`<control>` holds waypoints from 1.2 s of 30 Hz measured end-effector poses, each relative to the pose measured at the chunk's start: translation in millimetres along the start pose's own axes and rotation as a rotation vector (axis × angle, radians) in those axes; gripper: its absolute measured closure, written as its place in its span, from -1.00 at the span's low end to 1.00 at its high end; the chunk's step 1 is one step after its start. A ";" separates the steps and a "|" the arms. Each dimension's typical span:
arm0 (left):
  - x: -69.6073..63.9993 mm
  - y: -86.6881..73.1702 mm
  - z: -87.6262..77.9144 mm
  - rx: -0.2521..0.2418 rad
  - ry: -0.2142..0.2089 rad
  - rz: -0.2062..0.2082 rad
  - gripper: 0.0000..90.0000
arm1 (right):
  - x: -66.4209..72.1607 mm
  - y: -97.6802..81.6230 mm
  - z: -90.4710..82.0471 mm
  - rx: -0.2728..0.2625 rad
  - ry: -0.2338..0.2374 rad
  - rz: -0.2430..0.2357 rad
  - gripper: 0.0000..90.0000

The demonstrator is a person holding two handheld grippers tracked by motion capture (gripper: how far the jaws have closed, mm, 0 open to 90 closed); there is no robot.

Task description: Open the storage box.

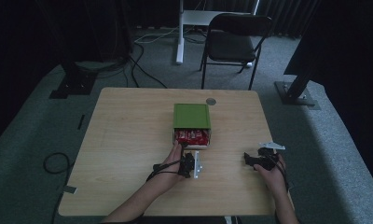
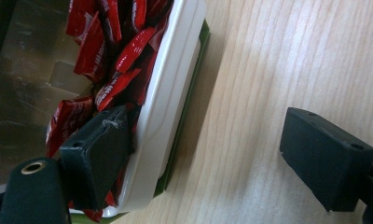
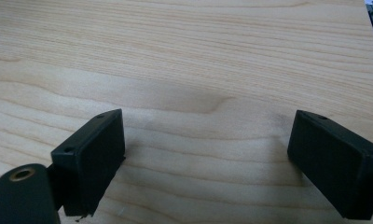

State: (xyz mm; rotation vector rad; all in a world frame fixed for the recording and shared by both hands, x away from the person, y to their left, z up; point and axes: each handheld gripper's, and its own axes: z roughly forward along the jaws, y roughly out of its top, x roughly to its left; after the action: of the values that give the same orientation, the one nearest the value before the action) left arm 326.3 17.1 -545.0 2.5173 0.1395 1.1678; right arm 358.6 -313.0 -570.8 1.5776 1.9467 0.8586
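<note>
On a wooden surface (image 1: 128, 140), the left tongs (image 2: 198, 144) straddle, open, the white tray's (image 2: 175, 84) near rim to grip it; the right tongs (image 3: 208, 158) rest open, waiting.

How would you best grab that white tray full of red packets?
Grip the white tray by its protruding front rim, coming from the open near side: the green box covers the rest. The left tool already straddles that rim, one jaw among the red packets.

High view overhead, tool views close — all share the table (image 1: 128, 140).
</note>
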 end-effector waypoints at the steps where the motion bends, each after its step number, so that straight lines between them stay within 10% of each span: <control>1: -0.1 -0.3 1.0 0.001 0.007 0.022 -0.61 | 0.0 0.0 0.1 0.000 -0.001 -0.001 -0.76; 28: -3.3 -0.8 13.2 0.026 0.229 0.203 0.54 | 0.1 -0.1 0.0 0.000 -0.001 -0.001 -0.76; 36: -4.7 -1.4 13.7 0.025 0.243 0.235 0.58 | 0.1 -0.1 0.0 -0.001 -0.001 -0.001 -0.76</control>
State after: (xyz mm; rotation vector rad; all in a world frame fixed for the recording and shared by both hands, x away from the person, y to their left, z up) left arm 333.7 13.5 -557.0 2.4540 -0.0843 1.5724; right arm 358.5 -313.0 -571.0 1.5765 1.9462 0.8578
